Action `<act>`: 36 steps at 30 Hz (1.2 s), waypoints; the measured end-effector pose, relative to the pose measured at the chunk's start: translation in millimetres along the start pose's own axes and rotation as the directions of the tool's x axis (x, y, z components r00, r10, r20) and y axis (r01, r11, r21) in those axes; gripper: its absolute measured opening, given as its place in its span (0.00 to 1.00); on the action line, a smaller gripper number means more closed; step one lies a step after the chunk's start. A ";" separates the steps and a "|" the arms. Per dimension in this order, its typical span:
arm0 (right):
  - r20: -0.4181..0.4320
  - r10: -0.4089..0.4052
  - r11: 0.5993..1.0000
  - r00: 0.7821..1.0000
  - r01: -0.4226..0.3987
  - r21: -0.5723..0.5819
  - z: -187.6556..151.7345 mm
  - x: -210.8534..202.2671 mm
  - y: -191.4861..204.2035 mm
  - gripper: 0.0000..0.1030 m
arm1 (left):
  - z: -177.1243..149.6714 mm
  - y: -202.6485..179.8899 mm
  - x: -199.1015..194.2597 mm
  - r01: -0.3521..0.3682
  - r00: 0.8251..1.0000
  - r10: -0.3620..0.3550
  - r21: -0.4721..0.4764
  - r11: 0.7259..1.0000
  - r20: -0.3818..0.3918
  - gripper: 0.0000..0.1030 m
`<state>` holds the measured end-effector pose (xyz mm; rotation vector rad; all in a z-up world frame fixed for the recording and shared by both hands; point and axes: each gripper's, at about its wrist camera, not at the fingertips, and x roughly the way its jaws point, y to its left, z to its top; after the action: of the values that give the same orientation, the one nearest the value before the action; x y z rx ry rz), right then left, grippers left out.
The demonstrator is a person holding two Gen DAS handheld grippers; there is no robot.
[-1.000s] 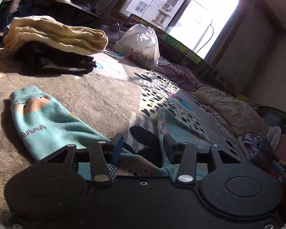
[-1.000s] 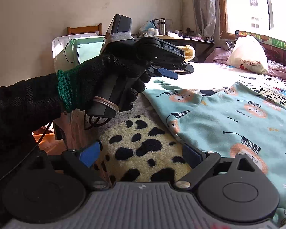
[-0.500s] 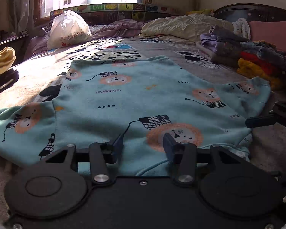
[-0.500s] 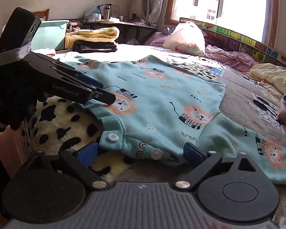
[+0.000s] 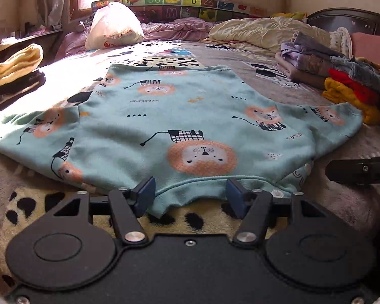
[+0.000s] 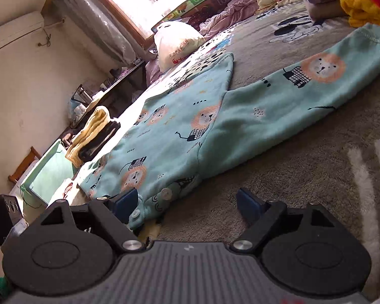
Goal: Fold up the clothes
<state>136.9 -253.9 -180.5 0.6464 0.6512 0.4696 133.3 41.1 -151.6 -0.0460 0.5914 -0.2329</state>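
Left wrist view has the lion-print baby top [image 5: 190, 126] spread flat near the bed's front edge, left gripper [image 5: 190, 193] and right gripper [image 6: 187, 202] both wide open at its neckline, so I'd guess next up is pinching that edge to start folding.

Left hand-held gripper [image 5: 190, 194] opened wider at neckline, right hand-held gripper [image 6: 187, 204] seemingly tilted toward shirt [image 5: 179, 119] shoulder

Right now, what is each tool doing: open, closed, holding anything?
Left tool: open, holding nothing; the neck edge of the lion-print top lies between its fingers.
Right tool: open, holding nothing, at the top's snap-button edge.
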 end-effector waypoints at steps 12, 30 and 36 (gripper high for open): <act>0.087 0.016 0.980 0.996 -0.033 0.197 1.5 17.6 -16.8 0.78 | 22.9 42.0 0.4 0.106 0.989 -0.063 -0.350 0.931 0.131 0.59; 0.167 -0.086 0.975 0.982 0.049 0.218 9.7 44.1 -28.3 0.34 | 145.8 -85.1 111.2 0.114 0.983 -0.108 0.033 0.993 -0.145 0.59; 0.182 -0.098 0.985 0.978 0.070 0.155 9.9 45.7 -23.3 0.33 | 158.7 -121.7 169.1 0.065 0.982 -0.037 0.143 0.988 -0.186 0.53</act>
<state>180.5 -247.7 -208.6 0.7896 0.5340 0.2781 332.9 -119.9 -99.0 0.1059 0.7552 -0.3331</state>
